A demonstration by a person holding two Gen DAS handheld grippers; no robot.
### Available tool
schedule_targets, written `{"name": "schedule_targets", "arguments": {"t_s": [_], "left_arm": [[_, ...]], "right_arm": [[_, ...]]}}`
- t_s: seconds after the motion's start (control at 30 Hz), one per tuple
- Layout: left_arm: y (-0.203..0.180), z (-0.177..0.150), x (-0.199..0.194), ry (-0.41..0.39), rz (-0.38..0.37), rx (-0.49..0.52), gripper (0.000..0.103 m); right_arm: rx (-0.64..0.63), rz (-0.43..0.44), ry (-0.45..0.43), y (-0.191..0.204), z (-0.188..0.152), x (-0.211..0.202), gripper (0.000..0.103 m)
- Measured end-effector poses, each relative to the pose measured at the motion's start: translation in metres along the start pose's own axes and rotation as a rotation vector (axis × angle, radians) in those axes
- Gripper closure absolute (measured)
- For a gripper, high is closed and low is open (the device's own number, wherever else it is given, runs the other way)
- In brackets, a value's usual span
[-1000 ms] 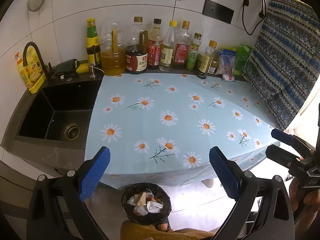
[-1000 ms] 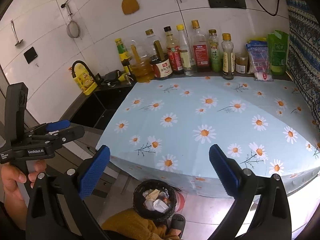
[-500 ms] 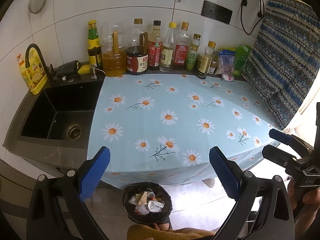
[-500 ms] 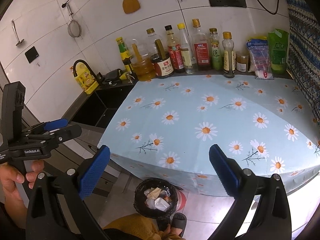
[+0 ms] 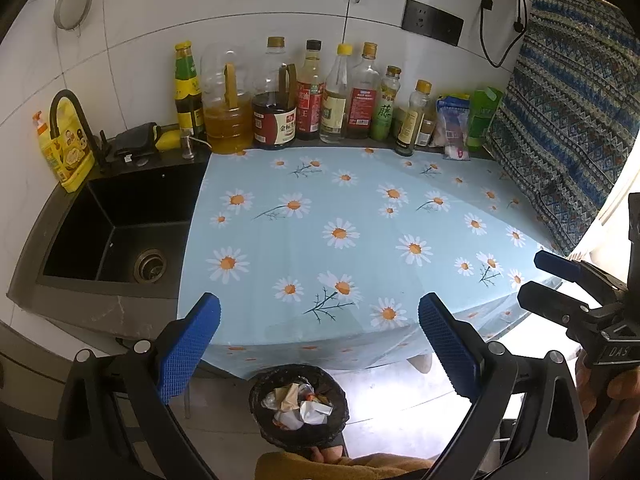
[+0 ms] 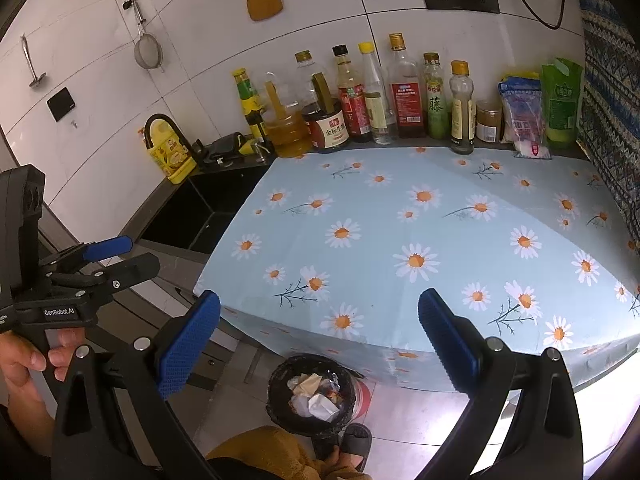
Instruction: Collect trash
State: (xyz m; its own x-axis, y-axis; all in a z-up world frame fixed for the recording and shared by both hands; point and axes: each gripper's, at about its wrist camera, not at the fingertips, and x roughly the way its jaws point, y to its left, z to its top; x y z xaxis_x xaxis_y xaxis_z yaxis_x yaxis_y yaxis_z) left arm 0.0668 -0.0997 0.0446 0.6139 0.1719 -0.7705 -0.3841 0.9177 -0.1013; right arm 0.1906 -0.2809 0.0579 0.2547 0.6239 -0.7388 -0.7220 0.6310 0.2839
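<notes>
White wall tiles back the tabletop [image 5: 340, 216], which is covered by a daisy cloth; no loose trash is seen on it. Bottles [image 5: 320, 92] are lined along the rear edge against the wall, likely so that the working area is left free, and packets [image 5: 452, 128] are stood at the rear right corner. A sink [image 5: 116, 232] is set off the left edge. On the floor, below the front edge, a bin [image 5: 298, 408] is placed where scraps can be dropped straight down; crumpled trash [image 5: 298, 400] is held inside it. The left tongs [image 5: 320, 344] are held released and empty above the front edge, over the bin. The right tongs [image 6: 320, 344] are likewise spread and empty, beside the left ones. The collecting is judged finished or nearly so.
</notes>
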Motion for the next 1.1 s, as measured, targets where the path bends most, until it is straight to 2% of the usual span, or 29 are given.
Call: {"name": "schedule_targets", "arguments": {"t_s": [0.37,0.6,0.7,0.93,1.1], "left_arm": [[-0.003,0.003,0.003,-0.005,-0.01,0.004,0.007],[0.001,0.003,0.008,0.012,-0.047,-0.029,0.007],[0.001,0.002,0.009,0.007,-0.03,-0.024,0.007],[0.0,0.0,0.009,0.014,-0.043,-0.026,0.007],[0.007,-0.001,0.012,0.032,-0.04,-0.06,0.007]], "right_arm": [[-0.001,-0.017,-0.003,-0.003,0.001,0.0,0.005],[0.019,-0.015,-0.011,-0.008,0.001,-0.002,0.005],[0.03,-0.017,-0.019,-0.01,0.003,-0.003,0.005],[0.031,-0.009,-0.02,-0.011,0.003,-0.003,0.005],[0.016,-0.004,-0.01,-0.008,0.003,0.0,0.005]]}}
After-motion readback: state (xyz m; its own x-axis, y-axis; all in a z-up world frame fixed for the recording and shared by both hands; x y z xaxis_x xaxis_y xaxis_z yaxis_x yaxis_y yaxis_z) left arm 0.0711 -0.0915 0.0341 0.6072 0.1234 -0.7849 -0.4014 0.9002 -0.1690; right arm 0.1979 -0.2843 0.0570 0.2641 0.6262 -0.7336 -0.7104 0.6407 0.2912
